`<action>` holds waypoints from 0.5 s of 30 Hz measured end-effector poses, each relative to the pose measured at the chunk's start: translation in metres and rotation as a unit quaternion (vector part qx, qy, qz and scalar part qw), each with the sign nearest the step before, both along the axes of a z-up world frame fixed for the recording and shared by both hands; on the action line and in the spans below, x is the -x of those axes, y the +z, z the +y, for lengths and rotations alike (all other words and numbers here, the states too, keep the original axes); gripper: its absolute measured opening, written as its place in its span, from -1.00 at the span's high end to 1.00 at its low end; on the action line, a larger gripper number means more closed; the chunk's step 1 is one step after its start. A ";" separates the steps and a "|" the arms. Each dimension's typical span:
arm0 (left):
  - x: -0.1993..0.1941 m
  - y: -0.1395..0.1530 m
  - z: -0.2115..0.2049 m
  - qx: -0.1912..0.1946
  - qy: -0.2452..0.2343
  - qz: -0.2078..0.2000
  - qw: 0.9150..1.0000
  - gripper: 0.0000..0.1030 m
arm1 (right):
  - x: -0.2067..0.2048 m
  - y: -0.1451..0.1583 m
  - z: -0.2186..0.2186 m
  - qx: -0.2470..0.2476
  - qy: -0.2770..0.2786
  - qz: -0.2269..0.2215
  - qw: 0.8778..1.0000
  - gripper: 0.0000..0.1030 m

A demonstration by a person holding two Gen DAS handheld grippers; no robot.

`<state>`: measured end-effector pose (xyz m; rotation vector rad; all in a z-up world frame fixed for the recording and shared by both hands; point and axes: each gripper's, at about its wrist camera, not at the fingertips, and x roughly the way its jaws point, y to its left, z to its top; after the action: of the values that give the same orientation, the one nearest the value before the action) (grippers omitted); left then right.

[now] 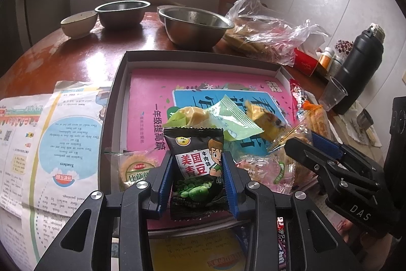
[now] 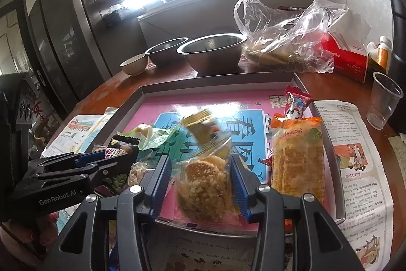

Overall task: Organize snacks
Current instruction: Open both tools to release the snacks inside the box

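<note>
- The shallow grey tray (image 1: 119, 83), lined with a pink workbook cover, lies straight ahead of both my claws on the brown table (image 1: 76, 52). One tray, and everything I am sorting sits in it or over its near edge.
- The orange cracker pack (image 2: 297, 159) lies along the tray's right side, long axis running away from me, just beside my right claw and well apart from my left. I count one.
- My left gripper (image 1: 198, 169) is clamped on the black green-pea packet (image 1: 196, 164), which stands upright between the blue pads over the tray's near edge. One such packet.
- My right gripper (image 2: 200, 172) is closed on a clear-wrapped crumbly pastry (image 2: 203, 189), also over the near edge, to the right of the pea packet. One pastry in hand.
- I judge the coming move is a set-down. The open pink floor lies beyond both claws, and the right one is nearer the cracker side.
- Loose in the middle: one pale green wrapper (image 1: 228, 118), one yellow cake piece (image 1: 264, 121), one red candy packet (image 2: 295, 100).
- Behind the tray: two steel bowls (image 1: 195, 27), one small ceramic bowl (image 1: 78, 24).
</note>
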<state>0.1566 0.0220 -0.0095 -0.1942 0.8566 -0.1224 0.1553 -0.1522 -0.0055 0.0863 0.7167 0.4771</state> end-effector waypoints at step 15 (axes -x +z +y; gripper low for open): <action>0.009 0.012 0.001 0.001 0.001 -0.011 1.000 -0.01 | 0.010 0.013 -0.007 -0.001 -0.014 -0.021 1.000 0.01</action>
<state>0.1480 0.0232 0.0024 -0.1949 0.8348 -0.1235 0.1455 -0.1591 0.0076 0.0872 0.6740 0.4523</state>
